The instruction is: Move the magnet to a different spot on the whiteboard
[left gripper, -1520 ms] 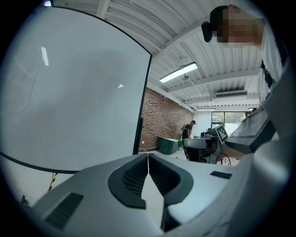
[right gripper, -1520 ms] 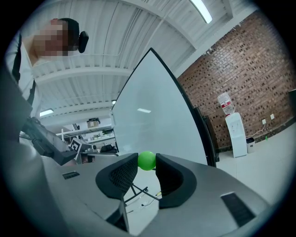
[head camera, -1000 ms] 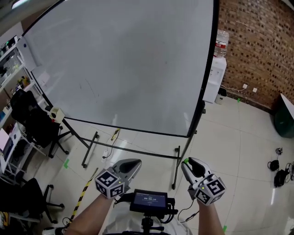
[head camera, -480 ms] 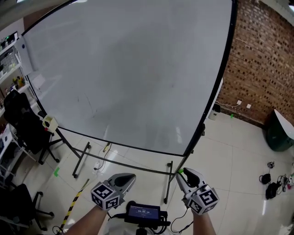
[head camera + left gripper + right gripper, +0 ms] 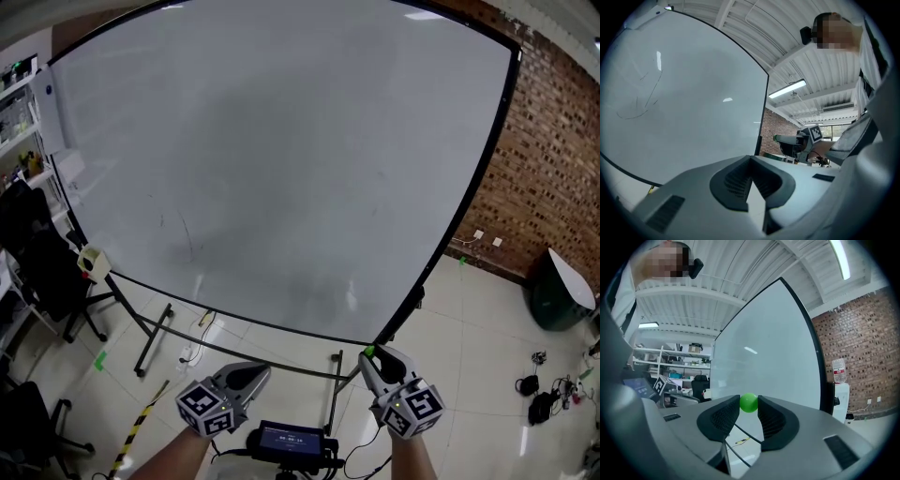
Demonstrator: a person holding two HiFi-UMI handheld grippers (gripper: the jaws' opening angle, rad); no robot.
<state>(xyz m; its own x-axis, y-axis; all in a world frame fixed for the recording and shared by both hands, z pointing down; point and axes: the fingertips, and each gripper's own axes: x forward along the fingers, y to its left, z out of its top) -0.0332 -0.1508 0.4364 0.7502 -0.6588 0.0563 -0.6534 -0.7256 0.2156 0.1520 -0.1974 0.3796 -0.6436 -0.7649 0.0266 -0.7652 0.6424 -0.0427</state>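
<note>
A small green ball-shaped magnet (image 5: pixel 749 402) sits pinched between the tips of my right gripper (image 5: pixel 749 407), which is shut on it. In the head view its green shows at that gripper's (image 5: pixel 373 360) tip, the magnet (image 5: pixel 368 352) held low and short of the whiteboard's bottom right corner. The large whiteboard (image 5: pixel 281 169) stands on a black frame and fills most of the view; it is bare apart from faint pen marks. My left gripper (image 5: pixel 255 375) is low at the left, its jaws meeting at the tips with nothing between them (image 5: pixel 751 161).
A brick wall (image 5: pixel 553 178) rises right of the board. Black chairs (image 5: pixel 37 272) and shelves stand at the left. The stand's legs (image 5: pixel 155 328) cross the tiled floor below the board. A dark bin (image 5: pixel 558 300) and cables lie at the right. A water dispenser (image 5: pixel 839 397) stands by the wall.
The head view has swung upward, so the whiteboard fills more of the frame and both grippers sit lower. The right gripper keeps the green magnet in its tips.
</note>
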